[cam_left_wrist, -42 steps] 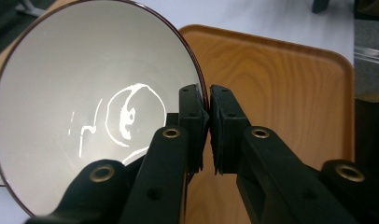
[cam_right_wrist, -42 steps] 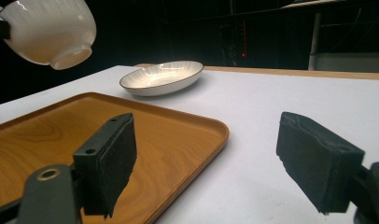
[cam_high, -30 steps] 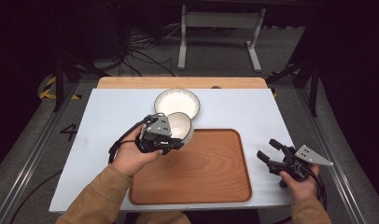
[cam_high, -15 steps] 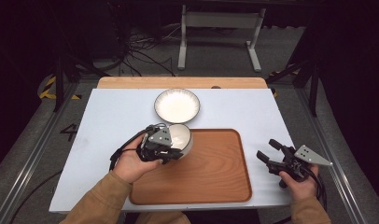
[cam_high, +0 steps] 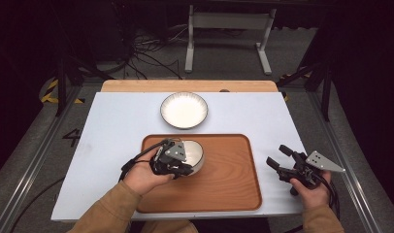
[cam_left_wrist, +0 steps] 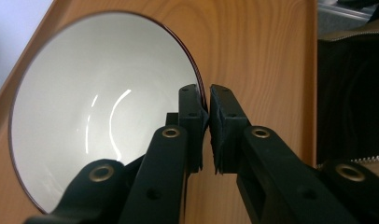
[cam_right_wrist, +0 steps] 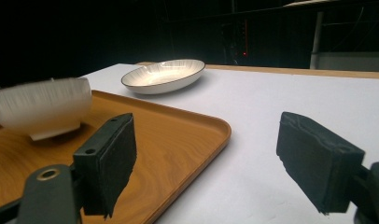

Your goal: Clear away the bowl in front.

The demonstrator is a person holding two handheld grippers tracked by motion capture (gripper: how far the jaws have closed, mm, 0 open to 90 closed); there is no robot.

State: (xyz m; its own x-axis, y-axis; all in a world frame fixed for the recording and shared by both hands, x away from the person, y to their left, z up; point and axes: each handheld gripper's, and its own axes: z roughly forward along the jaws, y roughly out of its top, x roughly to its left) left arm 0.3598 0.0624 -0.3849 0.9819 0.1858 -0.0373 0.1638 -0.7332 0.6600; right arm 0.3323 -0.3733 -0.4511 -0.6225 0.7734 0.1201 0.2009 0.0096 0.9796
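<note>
Bowl rim pinched by left tool, right tool wide open

The left gripper is clamped tight in its hand, while the right gripper rests with jaws spread wide.

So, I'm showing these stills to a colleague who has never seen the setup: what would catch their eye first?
Probably the white bowl gripped at its rim by the left tool, just above the wooden tray near its back left corner. Next, the shallow white plate alone on the white table behind the tray. Then the right tool, jaws wide apart and empty, off the tray's right edge.
</note>
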